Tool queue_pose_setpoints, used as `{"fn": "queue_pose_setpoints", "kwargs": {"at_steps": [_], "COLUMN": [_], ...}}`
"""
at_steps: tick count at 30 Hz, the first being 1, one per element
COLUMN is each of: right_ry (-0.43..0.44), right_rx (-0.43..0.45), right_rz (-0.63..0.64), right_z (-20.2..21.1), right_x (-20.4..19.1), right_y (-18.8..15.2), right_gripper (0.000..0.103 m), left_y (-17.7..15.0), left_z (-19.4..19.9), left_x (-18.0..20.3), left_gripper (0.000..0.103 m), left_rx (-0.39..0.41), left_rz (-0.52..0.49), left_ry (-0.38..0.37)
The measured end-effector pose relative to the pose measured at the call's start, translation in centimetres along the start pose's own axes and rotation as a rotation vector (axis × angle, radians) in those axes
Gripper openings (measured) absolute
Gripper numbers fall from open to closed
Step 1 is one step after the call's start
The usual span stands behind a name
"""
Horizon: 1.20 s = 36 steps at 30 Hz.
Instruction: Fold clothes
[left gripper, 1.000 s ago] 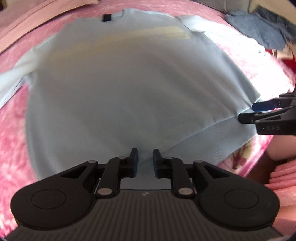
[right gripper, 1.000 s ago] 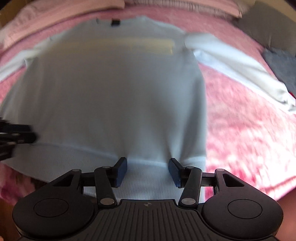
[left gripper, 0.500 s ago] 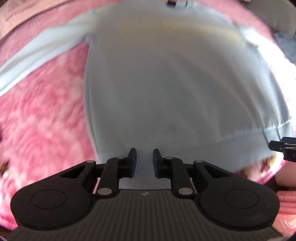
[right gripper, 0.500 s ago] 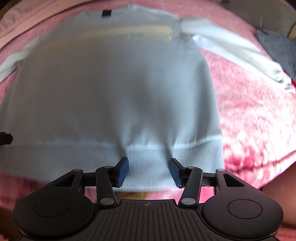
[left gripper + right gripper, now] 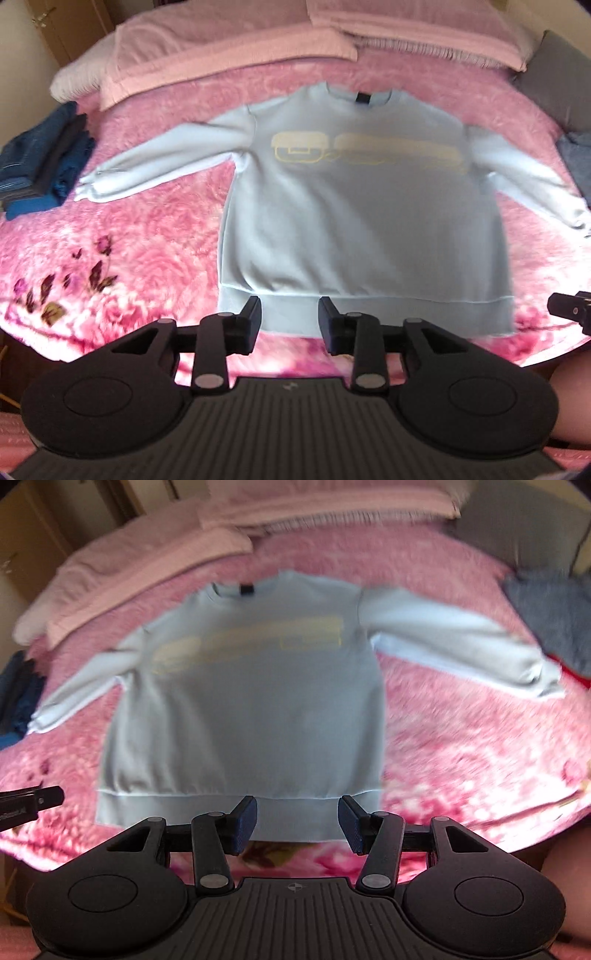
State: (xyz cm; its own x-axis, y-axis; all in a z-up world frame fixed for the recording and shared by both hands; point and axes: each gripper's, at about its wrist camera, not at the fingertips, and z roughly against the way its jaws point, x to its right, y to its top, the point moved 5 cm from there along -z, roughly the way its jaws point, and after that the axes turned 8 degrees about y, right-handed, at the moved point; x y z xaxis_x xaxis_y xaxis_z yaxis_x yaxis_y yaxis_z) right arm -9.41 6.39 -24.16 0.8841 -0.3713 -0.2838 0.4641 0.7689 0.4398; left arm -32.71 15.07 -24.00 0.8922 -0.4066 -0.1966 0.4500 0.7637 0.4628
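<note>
A light blue sweatshirt (image 5: pixel 362 221) with a pale yellow chest print lies flat and face up on the pink blanket, both sleeves spread out, its ribbed hem nearest me. It also shows in the right wrist view (image 5: pixel 251 716). My left gripper (image 5: pixel 290 321) is open and empty, raised just in front of the hem. My right gripper (image 5: pixel 297 821) is open and empty, just in front of the hem's right part. Each gripper's tip shows at the edge of the other's view.
A stack of folded blue clothes (image 5: pixel 40 162) sits at the left of the bed. A grey garment (image 5: pixel 550 624) lies at the right by the sleeve cuff. Pink pillows (image 5: pixel 229 44) line the far side. The bed's near edge (image 5: pixel 110 354) runs below the grippers.
Both grippers let go of the hem and pulled back and up. The sweatshirt now lies flat, fully in view. The left jaws opened wider.
</note>
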Motion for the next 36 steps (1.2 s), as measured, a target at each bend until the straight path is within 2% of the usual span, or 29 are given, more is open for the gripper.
{"fn": "queue_pose_setpoints", "kwargs": {"at_steps": [8, 15, 18, 20, 24, 36], "right_ry": [0.025, 0.013, 0.015, 0.015, 0.017, -0.021], "right_rx": [0.021, 0.036, 0.04, 0.044, 0.031, -0.064], "right_rz": [0.135, 0.196, 0.171, 0.149, 0.109, 0.097], "right_z": [7.7, 11.6, 12.3, 12.7, 12.9, 11.3], "right_x": [-1.8, -2.8, -2.8, -2.8, -3.1, -5.0], "right_y": [-3.2, -4.7, -4.7, -4.6, -4.5, -5.4], "right_gripper": [0.052, 0.052, 0.052, 0.052, 0.052, 0.052], "left_y": [-2.7, -2.4, -1.9, -1.7, -1.4, -2.6], "left_z": [7.7, 11.6, 12.4, 12.7, 13.1, 12.4], "left_x": [0.9, 0.8, 0.9, 0.8, 0.2, -1.1], "left_gripper": [0.032, 0.033, 0.035, 0.04, 0.041, 0.047], "left_rx": [0.054, 0.099, 0.115, 0.123, 0.136, 0.09], "left_rz": [0.059, 0.057, 0.042, 0.029, 0.003, -0.023], "left_ry": [0.029, 0.03, 0.024, 0.023, 0.029, 0.008]}}
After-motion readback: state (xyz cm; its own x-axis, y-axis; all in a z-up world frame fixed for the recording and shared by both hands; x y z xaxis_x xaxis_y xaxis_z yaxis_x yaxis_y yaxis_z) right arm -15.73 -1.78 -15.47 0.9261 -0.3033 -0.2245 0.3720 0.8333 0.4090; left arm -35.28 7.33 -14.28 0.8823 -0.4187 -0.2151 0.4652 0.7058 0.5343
